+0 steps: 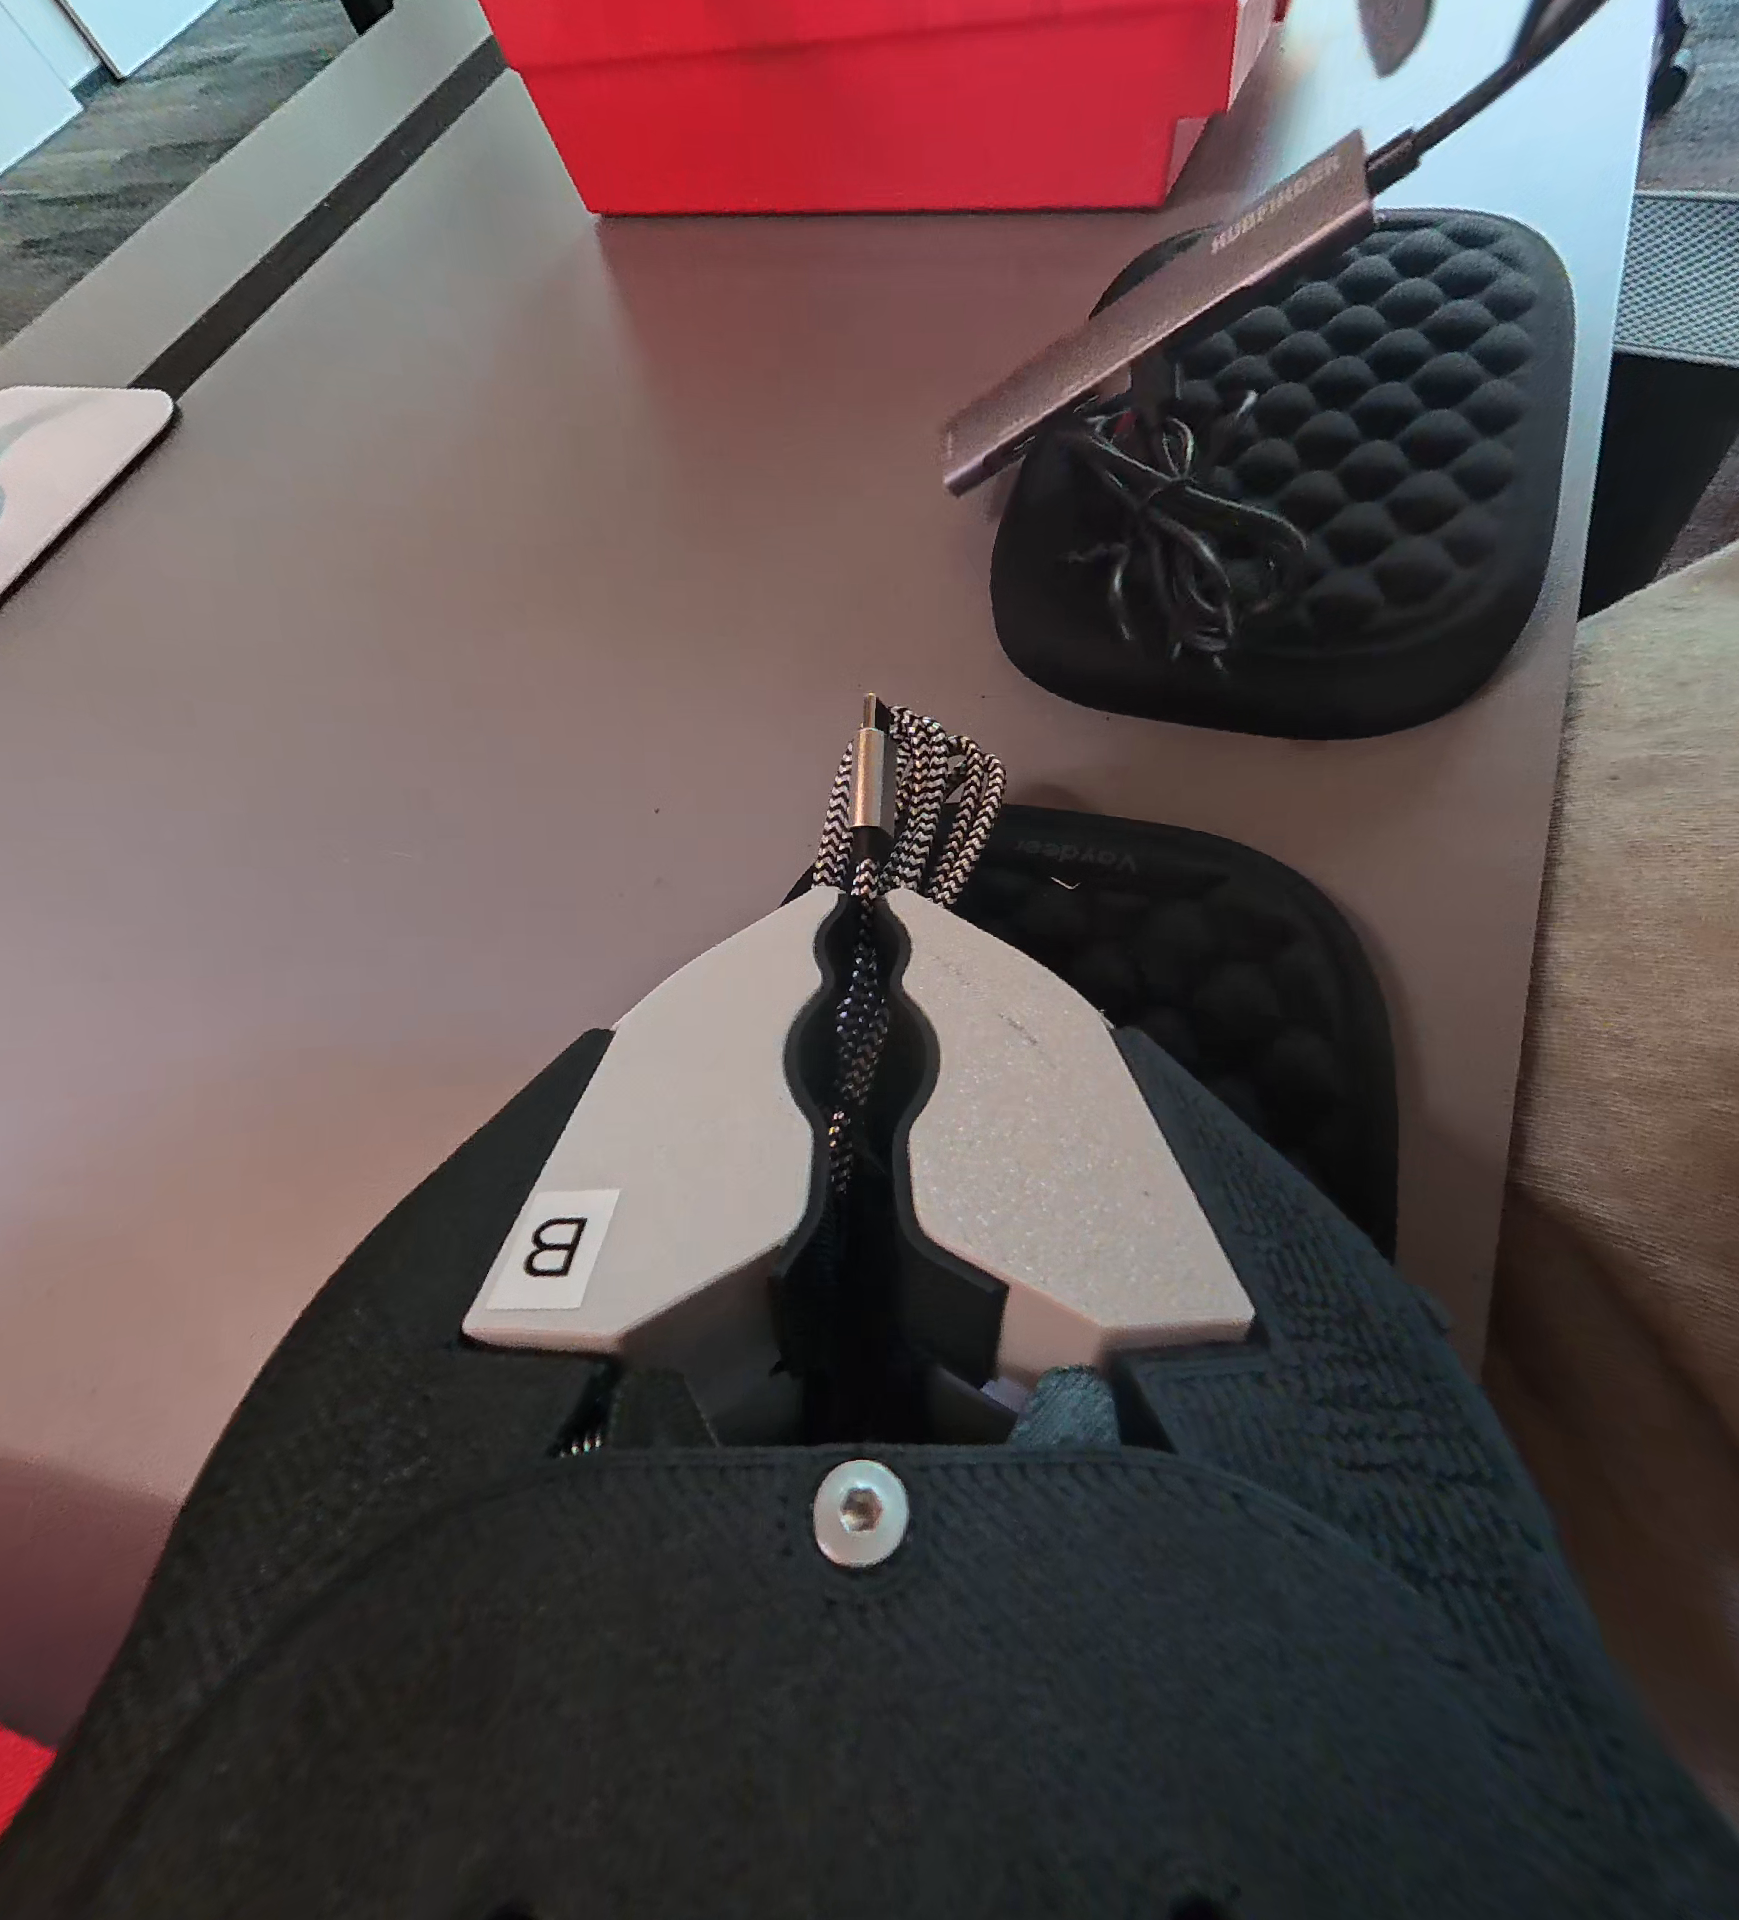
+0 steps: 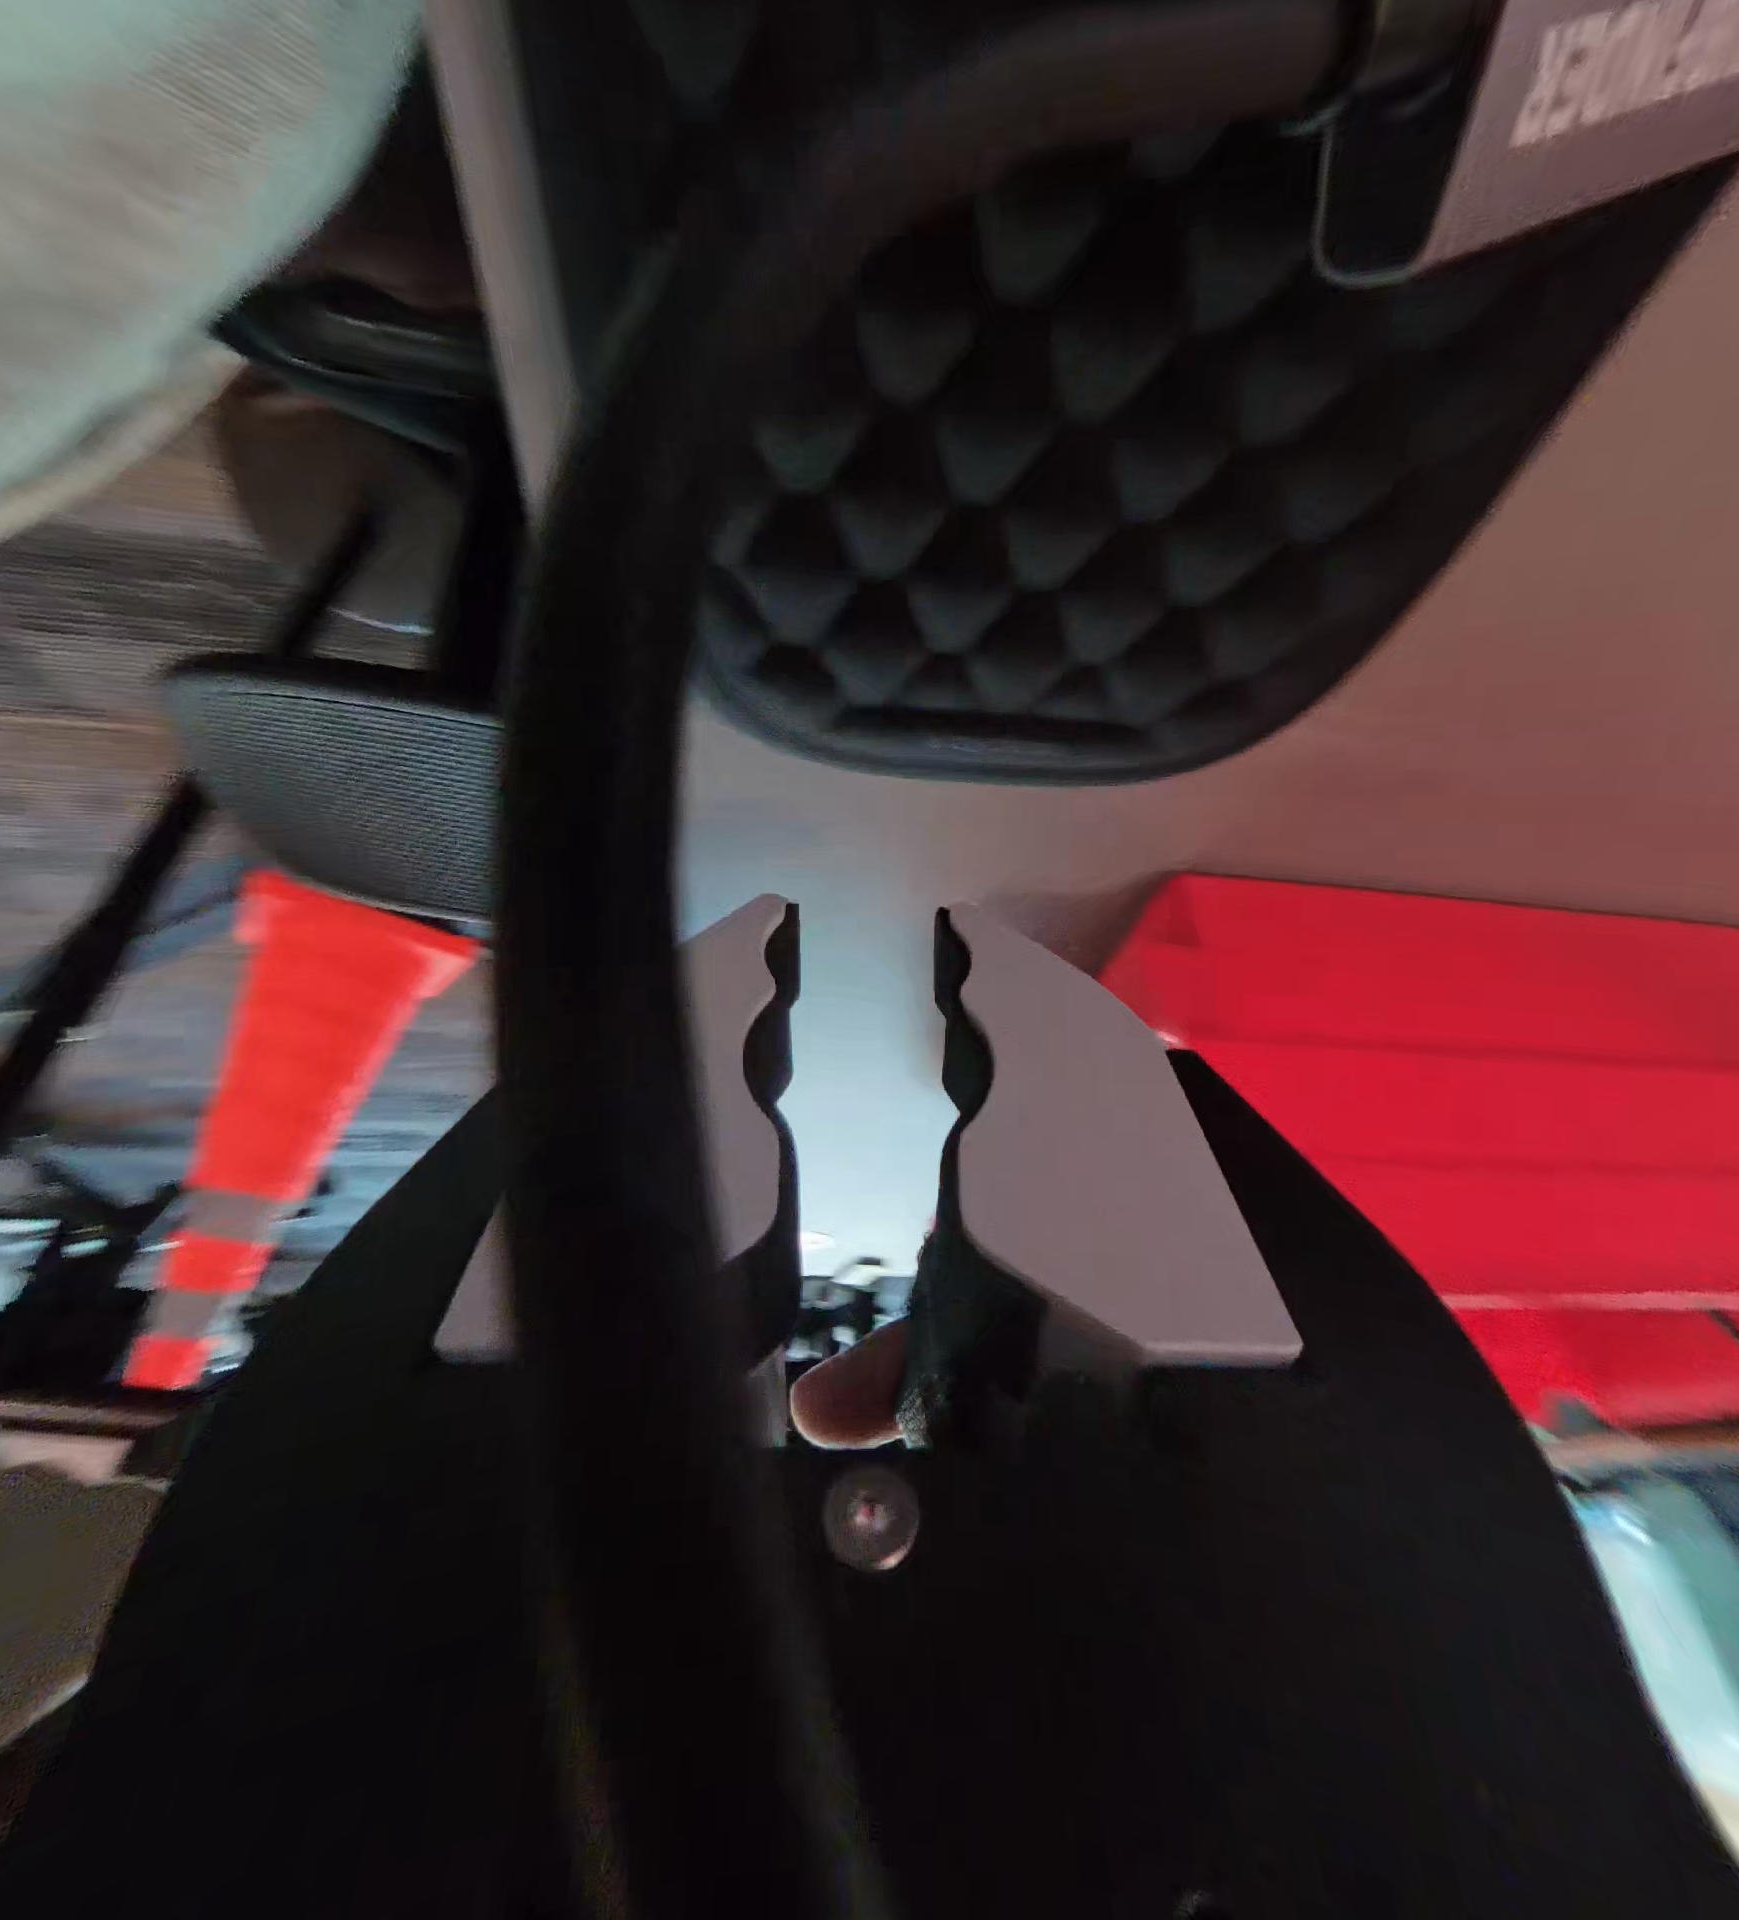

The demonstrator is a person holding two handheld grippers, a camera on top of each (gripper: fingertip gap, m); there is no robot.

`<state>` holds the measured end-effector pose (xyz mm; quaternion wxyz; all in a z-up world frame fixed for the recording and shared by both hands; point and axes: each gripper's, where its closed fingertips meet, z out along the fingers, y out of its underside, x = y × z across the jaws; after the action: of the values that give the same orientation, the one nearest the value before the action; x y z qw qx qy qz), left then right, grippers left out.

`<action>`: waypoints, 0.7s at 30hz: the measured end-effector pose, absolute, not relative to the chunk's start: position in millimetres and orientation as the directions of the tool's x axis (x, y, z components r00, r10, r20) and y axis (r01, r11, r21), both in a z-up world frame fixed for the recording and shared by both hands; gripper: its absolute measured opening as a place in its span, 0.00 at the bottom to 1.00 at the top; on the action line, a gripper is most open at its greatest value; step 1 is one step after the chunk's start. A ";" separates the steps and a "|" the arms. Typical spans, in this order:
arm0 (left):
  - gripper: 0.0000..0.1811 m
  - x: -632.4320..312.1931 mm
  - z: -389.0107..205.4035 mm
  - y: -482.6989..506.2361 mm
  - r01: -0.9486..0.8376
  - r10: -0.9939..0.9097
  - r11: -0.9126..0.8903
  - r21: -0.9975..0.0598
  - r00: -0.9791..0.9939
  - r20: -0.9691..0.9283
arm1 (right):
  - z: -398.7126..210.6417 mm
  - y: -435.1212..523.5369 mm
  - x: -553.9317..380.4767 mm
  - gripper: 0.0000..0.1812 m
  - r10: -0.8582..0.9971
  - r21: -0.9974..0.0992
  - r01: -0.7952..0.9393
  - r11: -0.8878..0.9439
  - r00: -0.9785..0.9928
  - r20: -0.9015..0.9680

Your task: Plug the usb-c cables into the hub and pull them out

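Lying on the worktop (image 1: 532, 582): two pads along its right edge, the far pad (image 1: 1364, 457) behind the near pad (image 1: 1208, 997), the two just apart. Hanging tilted above the far pad's left part: the hub (image 1: 1166, 322), its lead (image 1: 1467, 104) running up and back to the right, a tangle of thin cords (image 1: 1177, 520) lying on the pad beneath it. Sitting behind, at the worktop's far middle: a box (image 1: 875, 94). Resting at the left edge: a flat stand base (image 1: 34, 488). Sticking forward out of the left tool (image 1: 870, 909), over the near pad's left edge: the braided cable (image 1: 932, 800), plug (image 1: 870, 769) pointing away. Passing left of the right tool (image 2: 865, 920): a thick cord (image 2: 595, 831).
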<state>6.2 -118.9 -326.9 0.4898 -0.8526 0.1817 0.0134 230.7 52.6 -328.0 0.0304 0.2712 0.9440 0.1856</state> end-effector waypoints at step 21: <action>0.01 6.3 -327.6 -118.3 -0.333 -0.294 -0.455 -0.826 0.932 -0.213 | -273.8 -69.0 246.2 0.20 0.169 -0.281 0.942 0.182 -0.311 -0.935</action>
<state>6.3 -118.3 -327.6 0.4886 -0.8527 0.1837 0.0196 246.2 -69.0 -273.8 0.4046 0.4250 0.6535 -0.4781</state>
